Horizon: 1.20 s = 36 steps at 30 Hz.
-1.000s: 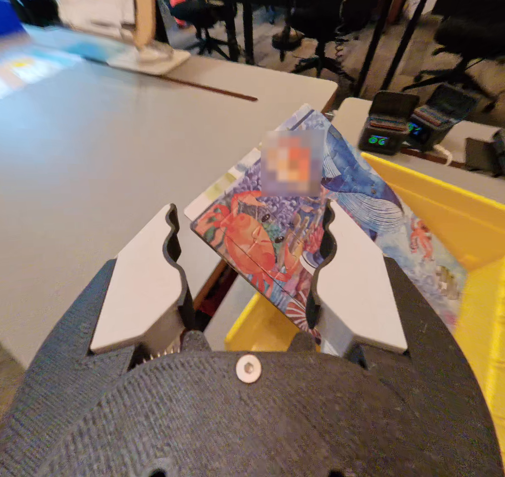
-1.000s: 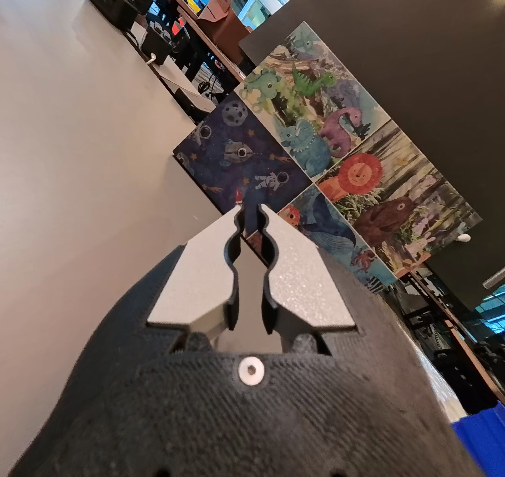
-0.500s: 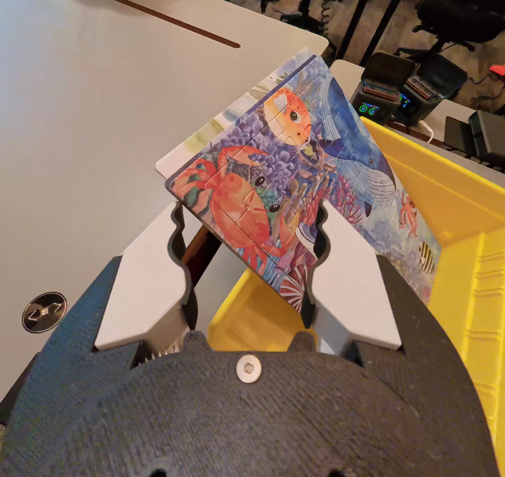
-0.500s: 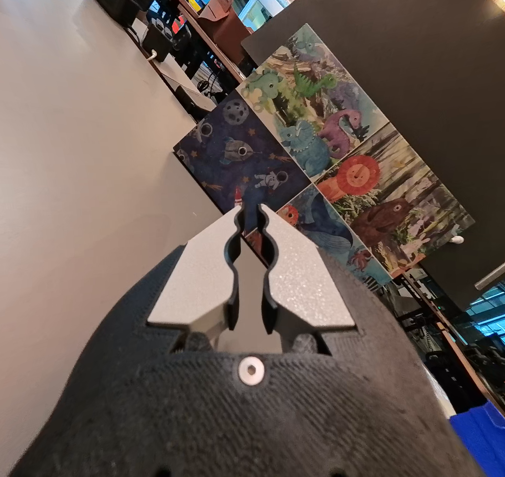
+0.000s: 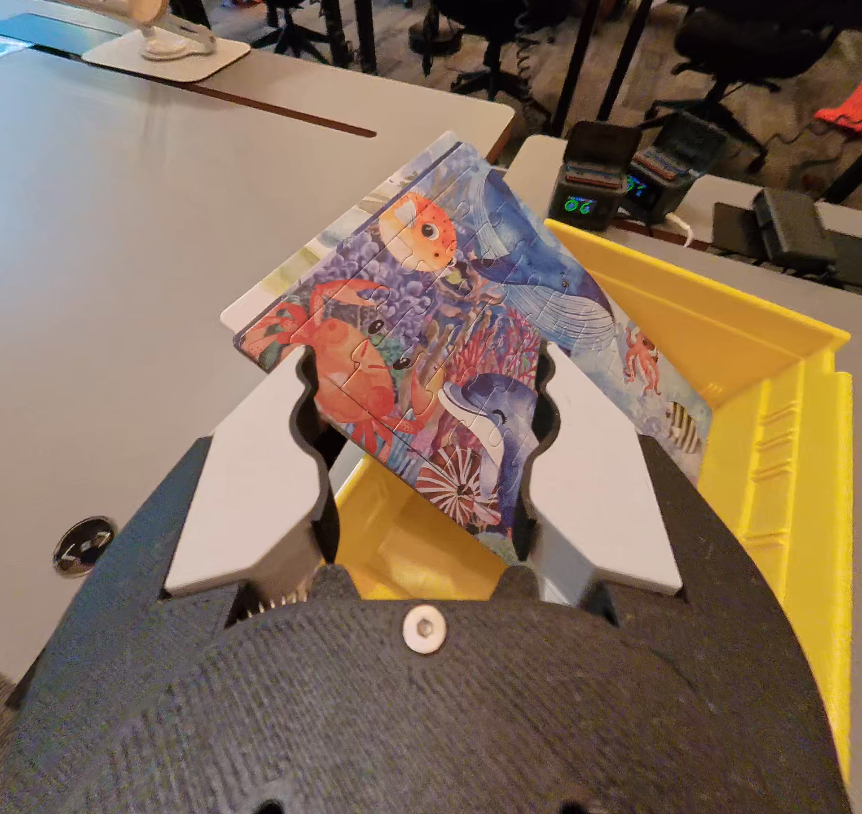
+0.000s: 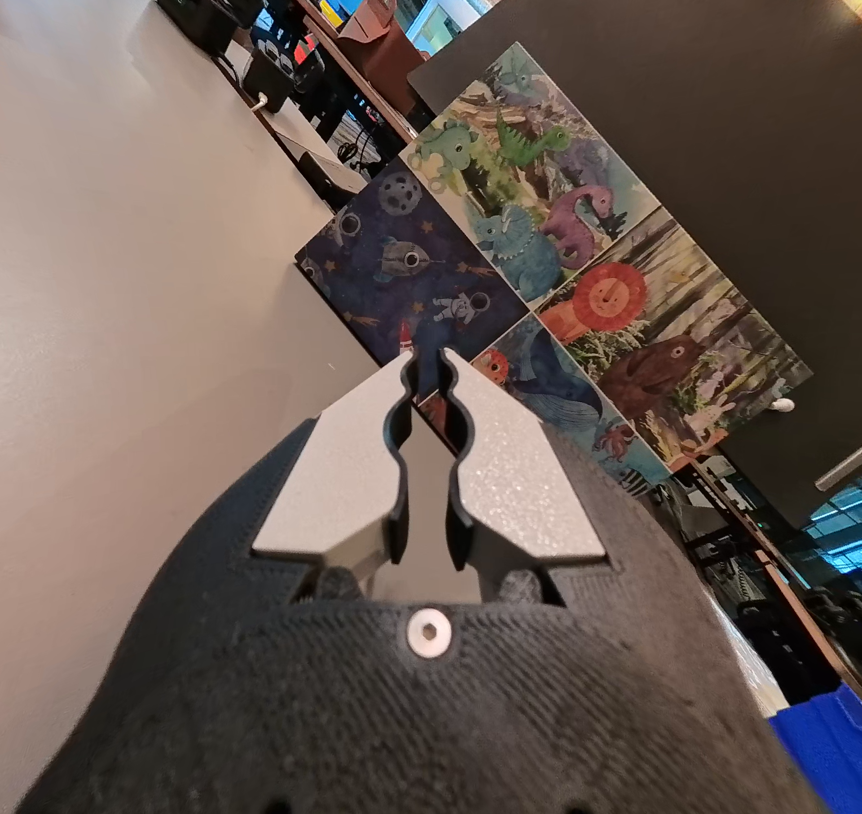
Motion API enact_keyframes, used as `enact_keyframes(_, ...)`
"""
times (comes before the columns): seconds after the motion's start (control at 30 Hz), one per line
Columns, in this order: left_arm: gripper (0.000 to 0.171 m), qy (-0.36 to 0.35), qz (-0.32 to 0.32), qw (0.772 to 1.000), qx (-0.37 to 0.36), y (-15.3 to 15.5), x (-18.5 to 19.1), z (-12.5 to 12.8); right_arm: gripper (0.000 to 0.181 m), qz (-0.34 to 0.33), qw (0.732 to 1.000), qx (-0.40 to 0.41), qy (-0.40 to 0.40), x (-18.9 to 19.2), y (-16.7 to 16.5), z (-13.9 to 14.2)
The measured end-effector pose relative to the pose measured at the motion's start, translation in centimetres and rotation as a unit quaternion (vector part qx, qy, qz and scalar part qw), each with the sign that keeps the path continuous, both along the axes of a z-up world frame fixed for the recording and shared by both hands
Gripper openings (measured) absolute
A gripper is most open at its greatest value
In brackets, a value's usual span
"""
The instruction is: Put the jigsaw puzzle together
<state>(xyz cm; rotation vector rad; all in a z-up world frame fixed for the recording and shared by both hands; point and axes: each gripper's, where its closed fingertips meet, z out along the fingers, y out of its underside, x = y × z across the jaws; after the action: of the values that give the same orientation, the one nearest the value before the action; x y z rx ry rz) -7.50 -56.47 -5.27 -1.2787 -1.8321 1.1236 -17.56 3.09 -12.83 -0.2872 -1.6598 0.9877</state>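
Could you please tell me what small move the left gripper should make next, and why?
Probably close the left gripper on the near corner of the puzzle board. Its jaws stand open either side of that corner, the board hangs tilted over the yellow bin, and only the right gripper seems to pinch it, at one edge.

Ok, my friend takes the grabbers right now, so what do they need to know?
Left gripper: open, fingers either side of the sea puzzle.
Right gripper: jaws nearly closed at the four-picture board's corner; a pinch can't be confirmed.
Sea puzzle: tilted over the yellow bin by the table edge; its pieces look joined.
Left: probably lay it flat on the table, check for gaps.
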Motion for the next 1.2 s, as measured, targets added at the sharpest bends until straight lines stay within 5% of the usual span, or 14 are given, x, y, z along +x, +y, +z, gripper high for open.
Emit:
enact_keyframes(0.17, 0.099, -0.053, 0.066, 0.996, 0.040, -1.6, 1.2, -2.6, 0.005, 0.000, 1.000, 0.000, 0.000, 0.0, 0.0, 0.0)
enact_keyframes(0.57, 0.095, -0.065, 0.011, 0.991, 0.120, 1.2, 1.2, -4.2, 0.005, 0.001, 1.000, 0.004, 0.000, 0.0, -0.1, -0.1)
enact_keyframes(0.87, 0.088, 0.002, -0.003, 0.984, 0.178, 0.8, 1.4, -3.1, 0.005, 0.000, 1.000, 0.013, 0.003, 0.1, -0.2, -0.2)
enact_keyframes(1.03, 0.088, 0.076, 0.034, 0.983, 0.164, -4.8, 1.9, -0.8, 0.005, -0.008, 1.000, 0.021, 0.000, -0.1, -0.1, -0.5)
enact_keyframes(1.13, 0.088, 0.122, 0.014, 0.962, 0.245, -6.4, 1.5, -0.1, 0.004, -0.009, 1.000, 0.025, 0.003, -0.1, -0.2, -0.5)
enact_keyframes(1.2, 0.080, 0.153, -0.053, 0.933, 0.321, -5.3, 0.8, 0.7, 0.004, -0.017, 0.999, 0.031, 0.003, -0.3, -0.1, -0.7)
